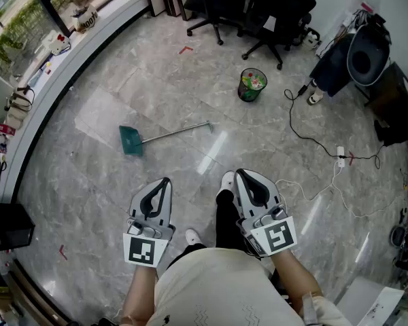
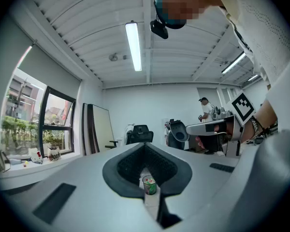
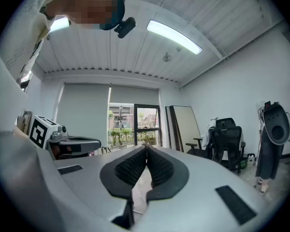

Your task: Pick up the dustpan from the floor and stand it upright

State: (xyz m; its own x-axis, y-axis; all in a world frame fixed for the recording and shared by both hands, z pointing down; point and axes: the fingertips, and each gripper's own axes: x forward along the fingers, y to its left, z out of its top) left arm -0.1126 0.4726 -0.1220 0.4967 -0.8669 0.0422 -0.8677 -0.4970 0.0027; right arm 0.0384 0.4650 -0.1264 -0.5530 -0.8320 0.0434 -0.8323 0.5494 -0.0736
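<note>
A green dustpan lies flat on the marble floor, its long metal handle stretching off to the right. My left gripper is held level in front of the person, well short of the dustpan, jaws shut with nothing between them. Beside it, my right gripper is also level and shut on nothing. In the left gripper view the tips meet; in the right gripper view they meet too. The dustpan does not show in either gripper view.
A small bin with colourful rubbish stands beyond the dustpan, also visible between the left jaws as the bin. Black office chairs stand at the back. A cable and power strip run across the floor at the right. A curved windowsill bounds the left.
</note>
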